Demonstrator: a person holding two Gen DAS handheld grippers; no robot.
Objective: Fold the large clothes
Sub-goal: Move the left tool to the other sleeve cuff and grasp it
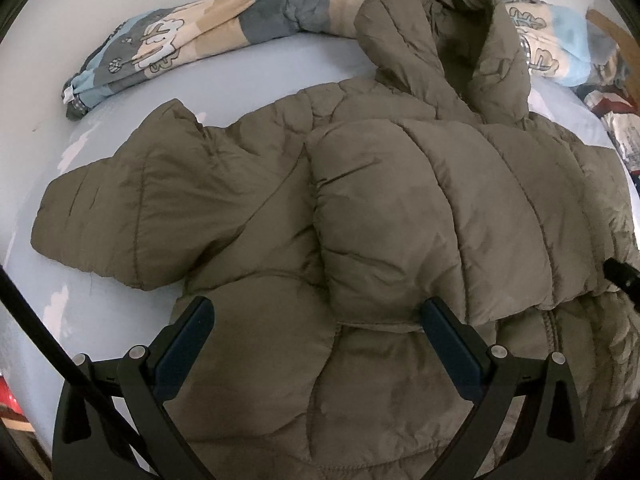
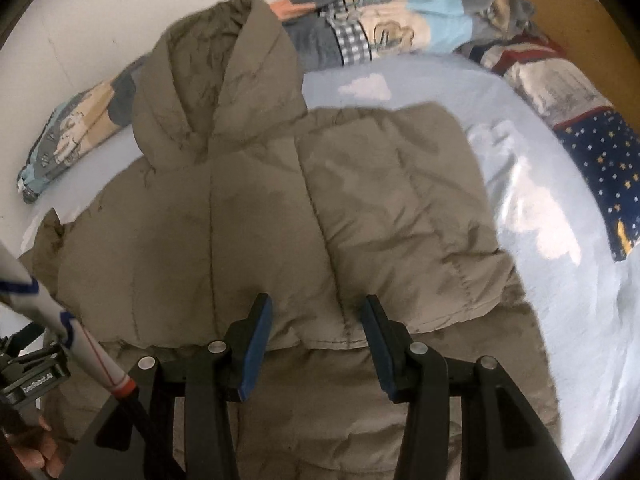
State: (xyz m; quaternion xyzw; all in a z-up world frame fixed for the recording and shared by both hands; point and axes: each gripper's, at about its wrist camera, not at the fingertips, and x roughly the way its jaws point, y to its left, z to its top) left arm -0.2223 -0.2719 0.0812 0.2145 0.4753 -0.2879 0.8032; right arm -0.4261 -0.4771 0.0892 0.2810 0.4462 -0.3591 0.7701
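An olive puffer jacket (image 1: 248,200) with a hood (image 1: 444,48) lies on a pale blue bed sheet (image 1: 256,68). Its right sleeve (image 1: 420,208) is folded across the chest; its left sleeve (image 1: 120,200) sticks out to the left. My left gripper (image 1: 320,312) is open, hovering over the jacket's lower body with nothing between the fingers. In the right wrist view the jacket (image 2: 248,220) fills the middle. My right gripper (image 2: 316,312) is open just above the cuff of the folded sleeve (image 2: 400,208), holding nothing.
A rolled patterned quilt (image 1: 200,40) lies along the white wall behind the hood and shows in the right wrist view (image 2: 400,16) too. A star-print blanket (image 2: 600,176) lies at the right. Bare sheet (image 2: 560,280) lies right of the jacket.
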